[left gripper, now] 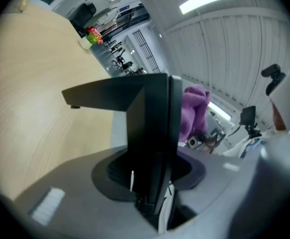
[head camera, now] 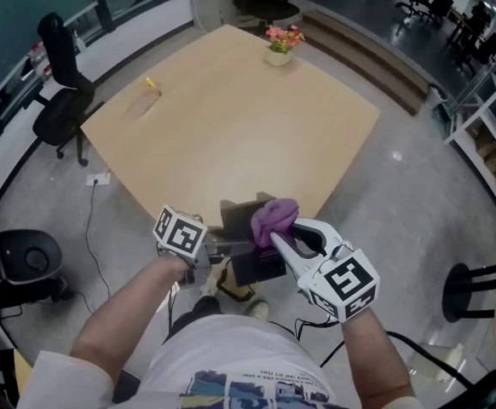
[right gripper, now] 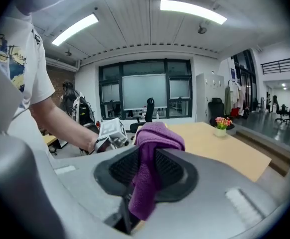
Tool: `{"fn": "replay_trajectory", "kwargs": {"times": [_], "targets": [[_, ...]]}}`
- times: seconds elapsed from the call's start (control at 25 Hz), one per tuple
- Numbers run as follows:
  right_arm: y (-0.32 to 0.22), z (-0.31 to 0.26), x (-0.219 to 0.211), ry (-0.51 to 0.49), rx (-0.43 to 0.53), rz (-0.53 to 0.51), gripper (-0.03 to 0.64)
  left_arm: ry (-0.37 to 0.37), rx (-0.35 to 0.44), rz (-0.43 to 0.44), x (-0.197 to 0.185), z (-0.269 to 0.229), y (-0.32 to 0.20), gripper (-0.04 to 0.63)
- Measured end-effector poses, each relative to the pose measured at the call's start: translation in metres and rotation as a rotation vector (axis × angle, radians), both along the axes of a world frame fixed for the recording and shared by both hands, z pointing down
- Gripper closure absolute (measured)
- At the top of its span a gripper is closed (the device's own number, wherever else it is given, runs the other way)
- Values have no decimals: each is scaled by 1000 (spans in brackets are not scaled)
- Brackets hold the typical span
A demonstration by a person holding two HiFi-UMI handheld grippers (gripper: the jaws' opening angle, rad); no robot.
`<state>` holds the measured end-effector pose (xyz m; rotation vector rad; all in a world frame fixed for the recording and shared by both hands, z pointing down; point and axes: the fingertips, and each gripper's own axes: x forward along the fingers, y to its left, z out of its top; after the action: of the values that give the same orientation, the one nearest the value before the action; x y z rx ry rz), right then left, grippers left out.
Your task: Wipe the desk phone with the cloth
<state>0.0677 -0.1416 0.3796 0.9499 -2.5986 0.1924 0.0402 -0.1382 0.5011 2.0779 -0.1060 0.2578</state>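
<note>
Two grippers, both loaded. My right gripper [right gripper: 144,176] is clamped on a bunched purple microfibre cloth [right gripper: 155,136]. My left gripper [left gripper: 146,198] is clamped on the black slab-shaped desk phone [left gripper: 152,128], held on edge in the air at the near corner of the light wooden table [head camera: 231,118]. The cloth sits just right of the phone's far end; contact cannot be confirmed. The phone's long axis runs away from my left jaws.

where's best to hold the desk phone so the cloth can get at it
I'd clamp the thin near edge of the desk phone, coming from the person's side, as the left gripper does now. The body is a slim flat panel, edge-on to the jaws and narrow enough for them, and that grip leaves the far part free for the purple cloth in the right gripper.
</note>
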Motion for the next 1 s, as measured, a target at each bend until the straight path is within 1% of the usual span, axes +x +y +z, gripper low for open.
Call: {"fn": "replay_trajectory", "kwargs": {"times": [0.12,0.2,0.44,0.88,0.96,1.0], "targets": [[-16,-4,-6,20,29,3,526,-1,13,19,0,-1,3,416],[-19,2,-9,42,25,2,526,1,15,29,-1,-3,4,416],[2,38,-15,66,-57,3,526,8,19,33,-16,-5,1,416],[81,99,3,105,-246,-1,526,16,16,19,-26,-10,-3,416],[85,100,6,112,-256,-2,526,16,19,20,-28,-11,-6,416],[83,94,7,110,-247,0,526,13,22,24,-29,-12,-6,416]]}}
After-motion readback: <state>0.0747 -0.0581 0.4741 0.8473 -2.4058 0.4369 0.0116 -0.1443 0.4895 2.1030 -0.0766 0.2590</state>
